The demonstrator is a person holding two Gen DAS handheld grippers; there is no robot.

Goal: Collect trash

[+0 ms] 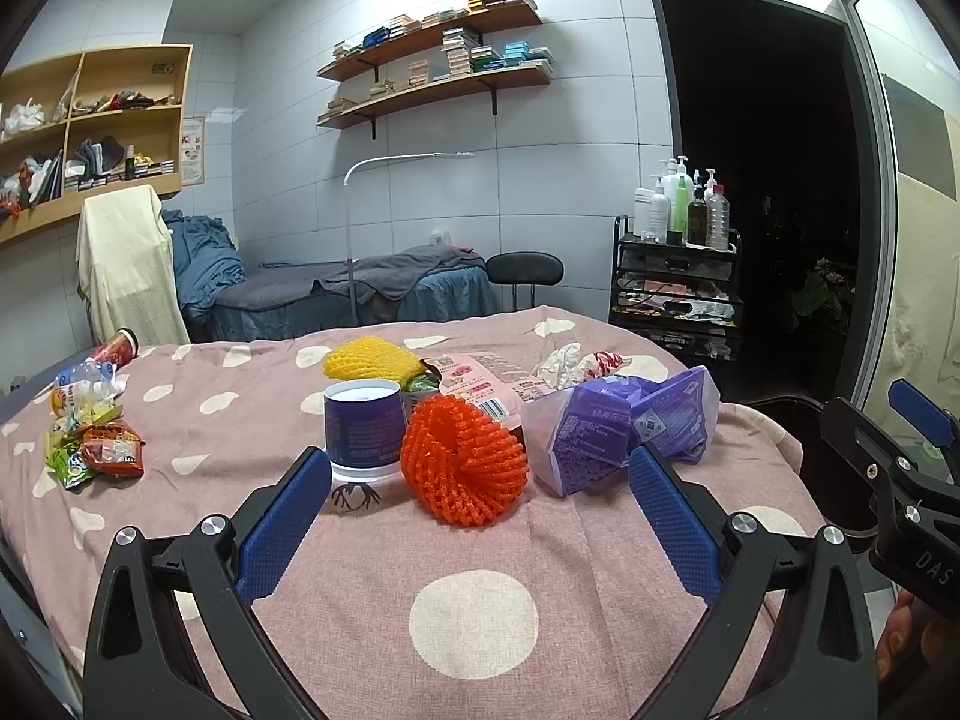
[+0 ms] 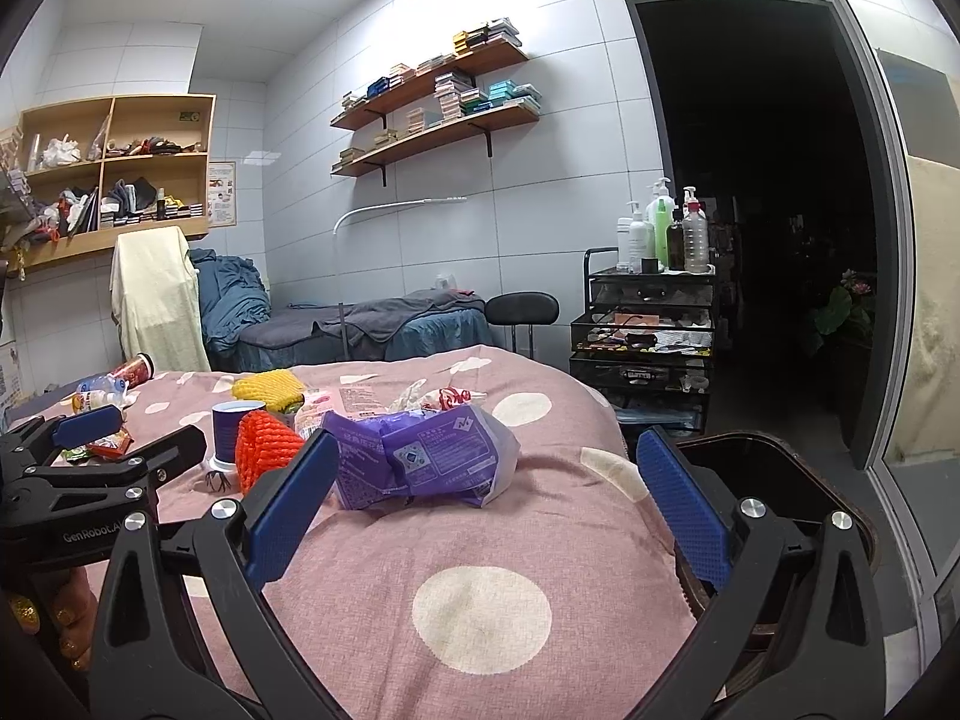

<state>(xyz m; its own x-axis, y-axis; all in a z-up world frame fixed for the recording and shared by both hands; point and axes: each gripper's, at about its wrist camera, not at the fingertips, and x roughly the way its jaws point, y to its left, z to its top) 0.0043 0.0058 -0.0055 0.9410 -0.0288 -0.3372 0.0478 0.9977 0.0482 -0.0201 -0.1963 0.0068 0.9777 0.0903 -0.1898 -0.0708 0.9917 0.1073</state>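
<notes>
While both grippers' ribbed fingers (image 1: pixel 285 516) (image 2: pixel 684 510) stand spread, orange foam netting (image 1: pixel 463 467) lies on cloth.

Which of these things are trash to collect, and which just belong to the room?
Trash: orange foam net, yellow foam net, purple wrapper, paper cup, snack packets, crumpled tissue.

Room: shelves, bottles, stool, bin.

An orange foam net (image 1: pixel 463 458) is seen lying beside an upright purple cup (image 1: pixel 362 429). A crumpled purple wrapper (image 1: pixel 624 429) lies just right of it; a yellow net (image 1: pixel 372 362) and snack packets (image 1: pixel 96 450) lie further off.
</notes>
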